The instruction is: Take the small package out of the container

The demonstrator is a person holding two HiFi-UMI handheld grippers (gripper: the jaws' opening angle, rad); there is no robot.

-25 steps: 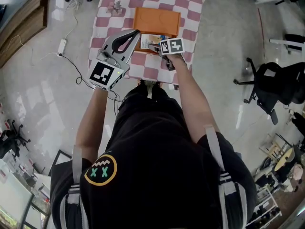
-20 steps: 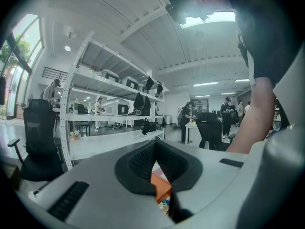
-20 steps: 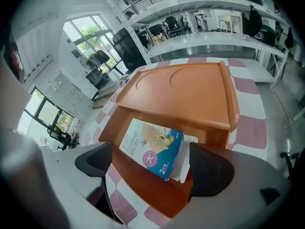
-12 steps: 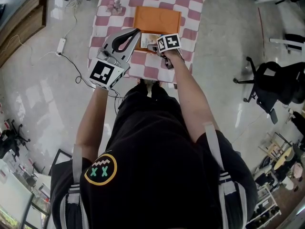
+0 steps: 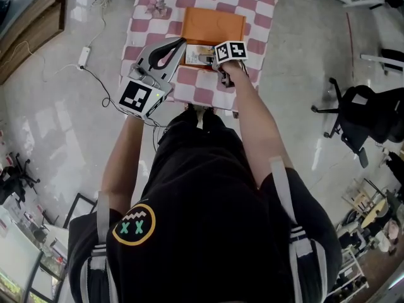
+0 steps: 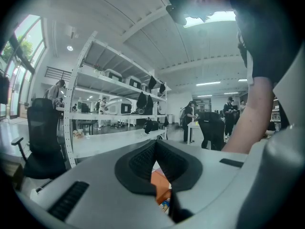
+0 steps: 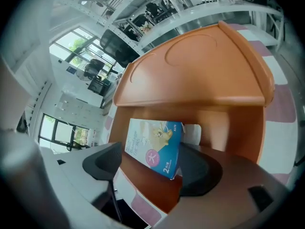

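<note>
One small package [image 7: 155, 144] sits in the container [image 7: 200, 66], right gripper [image 7: 151, 168] closing around it (left gripper [image 6: 156, 157] closed).

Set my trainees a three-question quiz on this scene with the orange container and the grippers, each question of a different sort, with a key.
1. Multiple choice: what stands between the fingers of the right gripper? A) a blue-and-white small package B) a cable C) nothing.
2. True or false: the lid of the orange container is shut.
3. Fill in: the container stands on a red-and-white ____ cloth.
Key: 1 A; those fingers have just been closing with the package between them, and a gap shows at one finger. 2 False; the lid stands open. 3 Checked.
</note>
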